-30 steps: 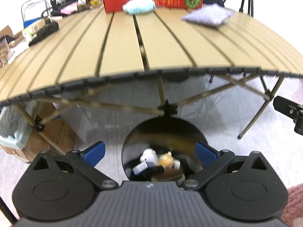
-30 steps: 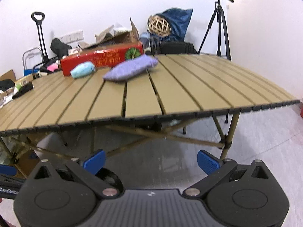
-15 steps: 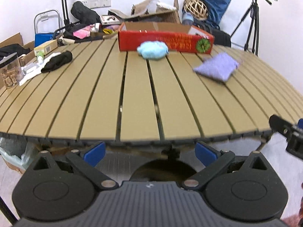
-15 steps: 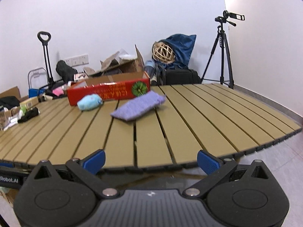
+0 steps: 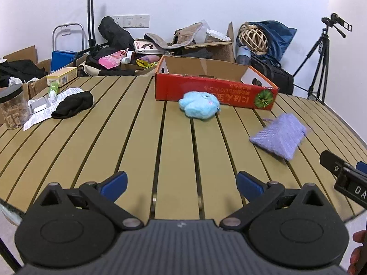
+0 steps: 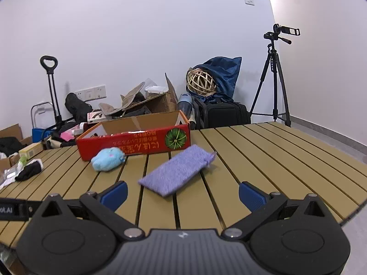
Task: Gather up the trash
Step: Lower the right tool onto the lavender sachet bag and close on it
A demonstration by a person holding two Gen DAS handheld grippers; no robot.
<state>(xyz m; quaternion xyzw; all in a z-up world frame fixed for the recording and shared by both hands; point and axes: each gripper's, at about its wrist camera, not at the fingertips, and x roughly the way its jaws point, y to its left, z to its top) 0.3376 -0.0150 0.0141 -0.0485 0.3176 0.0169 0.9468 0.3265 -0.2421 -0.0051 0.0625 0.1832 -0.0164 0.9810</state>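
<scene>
left gripper [image 5: 181,182] spread, empty | right gripper [image 6: 182,192] spread, empty | woven lilac pouch [image 6: 177,170] just beyond right fingers | fluffy blue toy [image 5: 199,105] ahead | glass jar [image 5: 12,107] only in left view

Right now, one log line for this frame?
phase: approach | left gripper: open, empty | right gripper: open, empty | nearest: purple pouch | table

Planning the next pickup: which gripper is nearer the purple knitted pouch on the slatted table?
Right. The right gripper faces the purple knitted pouch just ahead of its open fingers; the left gripper sits farther off, the pouch ahead to its right.
</scene>
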